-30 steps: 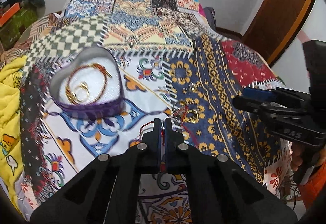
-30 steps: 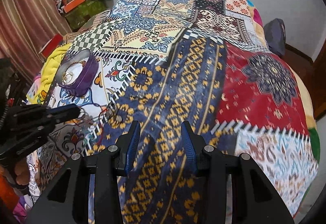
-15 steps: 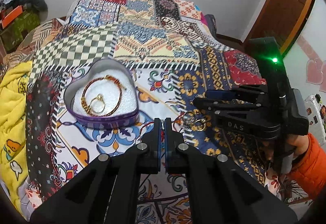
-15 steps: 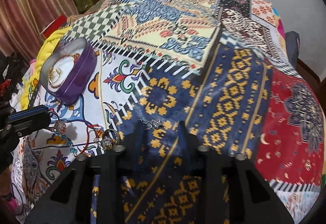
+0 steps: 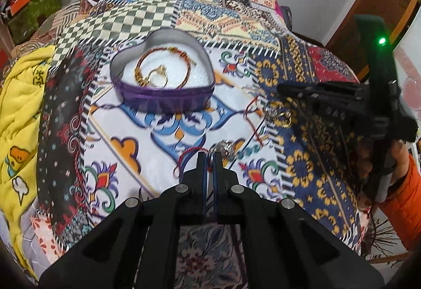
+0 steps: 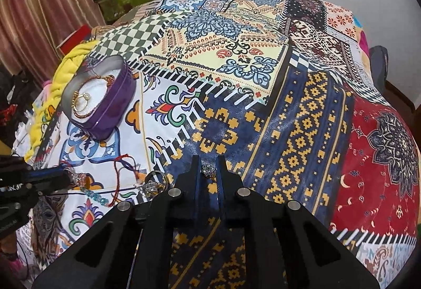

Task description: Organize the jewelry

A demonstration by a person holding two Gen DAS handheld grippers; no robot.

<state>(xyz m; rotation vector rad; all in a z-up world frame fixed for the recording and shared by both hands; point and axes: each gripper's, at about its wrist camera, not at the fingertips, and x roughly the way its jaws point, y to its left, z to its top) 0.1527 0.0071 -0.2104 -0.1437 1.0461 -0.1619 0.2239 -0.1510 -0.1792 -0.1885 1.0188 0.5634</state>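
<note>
Left gripper [image 5: 209, 161] jaws nearly closed, pinching red thread [image 5: 193, 150] on the bed [image 6: 302, 110]. Right gripper [image 6: 208, 170] jaws narrowed around a small silver piece [image 6: 208, 168], grip unconfirmed. I needed to clamp firmly, lift straight, carry it to the heart box [image 6: 110, 115].

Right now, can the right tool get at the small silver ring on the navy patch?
Probably yes. The right tool is open with the silver ring already between its fingers, nothing covering it. The left tool sits apart, shut on a red string.
</note>
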